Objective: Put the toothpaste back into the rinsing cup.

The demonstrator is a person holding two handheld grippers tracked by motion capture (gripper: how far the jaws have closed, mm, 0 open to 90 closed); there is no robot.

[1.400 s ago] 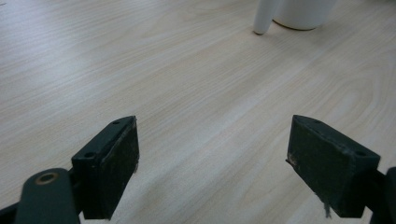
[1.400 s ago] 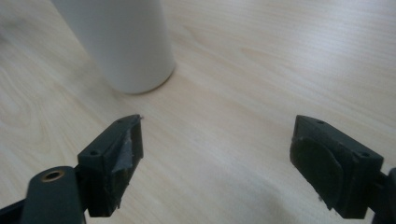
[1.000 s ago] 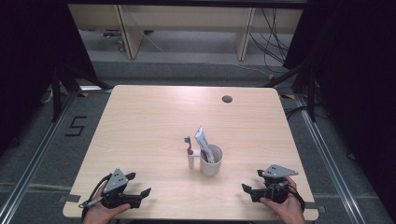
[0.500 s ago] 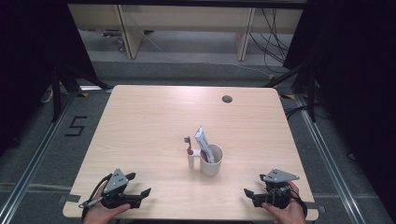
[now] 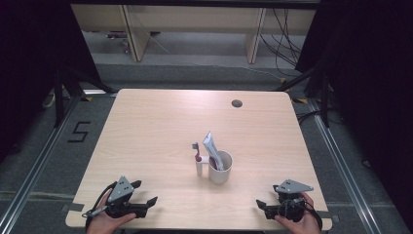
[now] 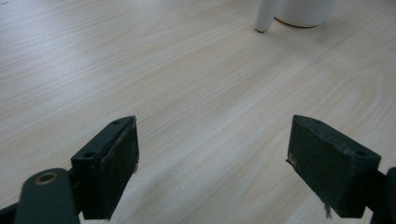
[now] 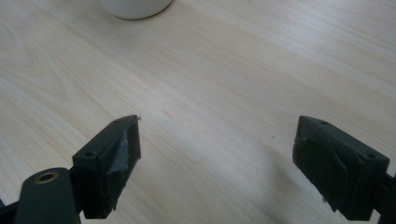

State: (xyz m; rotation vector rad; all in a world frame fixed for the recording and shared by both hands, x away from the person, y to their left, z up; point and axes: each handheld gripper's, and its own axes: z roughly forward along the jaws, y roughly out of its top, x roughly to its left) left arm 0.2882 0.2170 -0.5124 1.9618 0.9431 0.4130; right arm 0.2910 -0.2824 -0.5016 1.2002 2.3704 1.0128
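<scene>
With both hand-held grippers, left (image 5: 146, 201) and right (image 5: 263, 204), spread empty at the table's (image 5: 146, 126) near corners, no grasp is begun, and the cup (image 5: 220, 167) with tube (image 5: 212, 148) and toothbrush (image 5: 197, 157) mid-table must next be reached.

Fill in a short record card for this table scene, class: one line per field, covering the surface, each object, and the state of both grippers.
Surface: light wooden table
Cup: white cup, upright, near the table's middle
In cup: toothpaste tube, leaning
Beside cup: toothbrush, standing upright to its left
Left gripper: open, empty, at near edge
Right gripper: open, empty, at near edge
Contact: neither gripper touches the cup
</scene>
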